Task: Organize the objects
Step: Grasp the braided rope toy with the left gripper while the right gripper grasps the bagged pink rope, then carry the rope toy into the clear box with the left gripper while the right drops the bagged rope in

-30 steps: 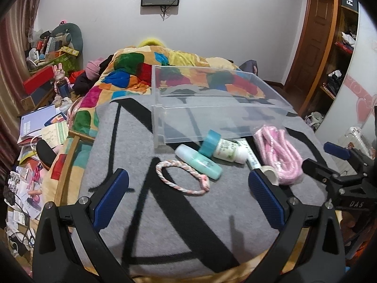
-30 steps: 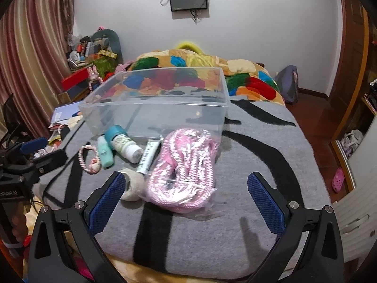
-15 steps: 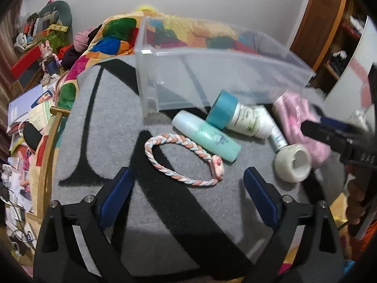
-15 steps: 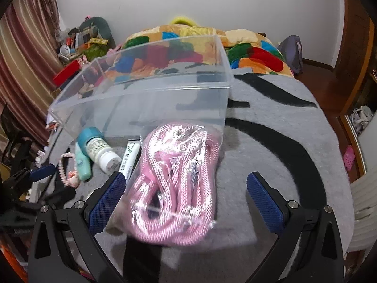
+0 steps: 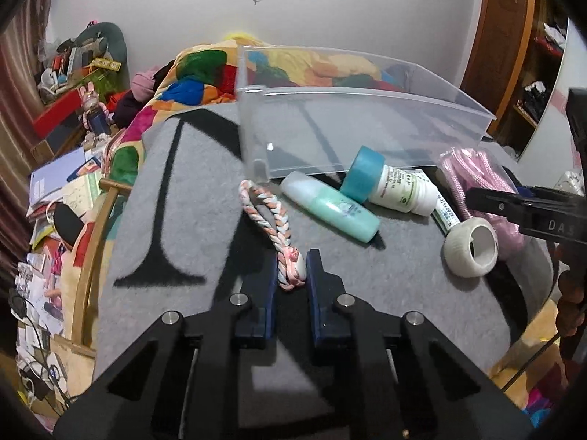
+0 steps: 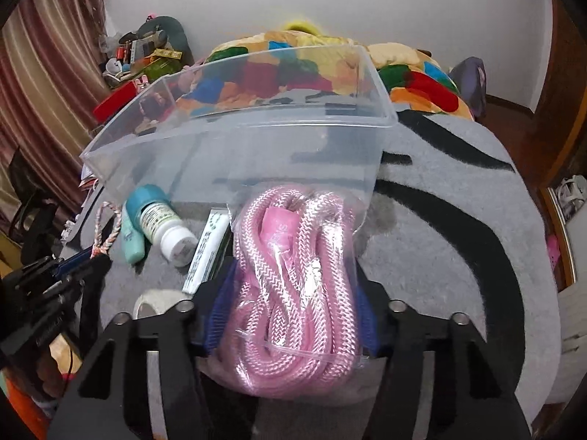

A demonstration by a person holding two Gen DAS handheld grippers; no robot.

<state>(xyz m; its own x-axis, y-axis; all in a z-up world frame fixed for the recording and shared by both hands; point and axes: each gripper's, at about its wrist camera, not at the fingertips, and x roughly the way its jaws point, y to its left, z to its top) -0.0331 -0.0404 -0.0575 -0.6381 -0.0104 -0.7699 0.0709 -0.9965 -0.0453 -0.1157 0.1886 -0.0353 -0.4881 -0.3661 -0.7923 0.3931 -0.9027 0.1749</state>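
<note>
A clear plastic bin (image 5: 367, 110) (image 6: 256, 135) stands on the grey blanket. My left gripper (image 5: 290, 275) is shut on the knot end of a pink and white braided loop (image 5: 271, 223), which lies on the blanket. My right gripper (image 6: 293, 293) is shut on a bag of pink rope (image 6: 297, 275). Between them lie a mint tube (image 5: 330, 209), a white bottle with a teal cap (image 5: 389, 183), a thin white tube (image 6: 205, 253) and a roll of tape (image 5: 471, 253).
The bed's grey blanket (image 6: 458, 220) has black stripes. A colourful quilt (image 6: 312, 69) lies behind the bin. Clutter covers the floor at the left (image 5: 55, 201). A wooden door (image 5: 510, 36) is at the right.
Both grippers have moved forward and down and closed. The left closed on the braided loop's knot. The right closed on the bag of pink rope.
</note>
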